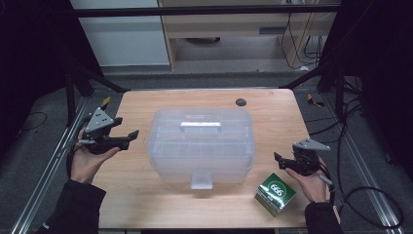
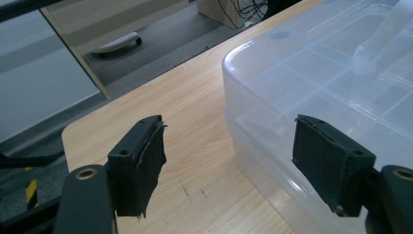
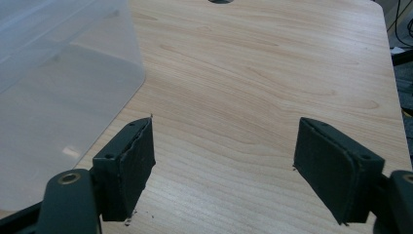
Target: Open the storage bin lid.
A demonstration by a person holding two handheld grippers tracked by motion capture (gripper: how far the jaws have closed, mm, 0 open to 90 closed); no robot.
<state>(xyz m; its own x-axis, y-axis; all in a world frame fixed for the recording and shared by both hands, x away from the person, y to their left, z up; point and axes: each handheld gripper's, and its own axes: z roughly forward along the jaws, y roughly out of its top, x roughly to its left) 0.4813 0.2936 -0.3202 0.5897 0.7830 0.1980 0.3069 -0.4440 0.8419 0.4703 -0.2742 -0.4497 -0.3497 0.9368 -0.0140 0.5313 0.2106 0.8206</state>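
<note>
A clear plastic storage box [image 1: 202, 146] with a closed lid, a top handle [image 1: 200, 126] and a front latch [image 1: 201, 180] stands in the middle of the wooden table [image 1: 136, 200]. To its left, a hand holds my left gripper [image 1: 127, 127] above the table, jaws open and pointing toward the box. In the left gripper view the open left gripper [image 2: 229, 161] holds nothing, with the box [image 2: 316, 83] just ahead on the right. At the right, my right gripper [image 1: 278, 161] rests low, open and empty. In its own view the right gripper [image 3: 224, 165] frames bare wood, with the box [image 3: 53, 87] at the left.
A small green carton [image 1: 275, 193] with white print sits near the front right edge, just below the right gripper. A dark round grommet [image 1: 240, 102] marks the table's far side. Black frame bars, cables and cabinets surround the table.
</note>
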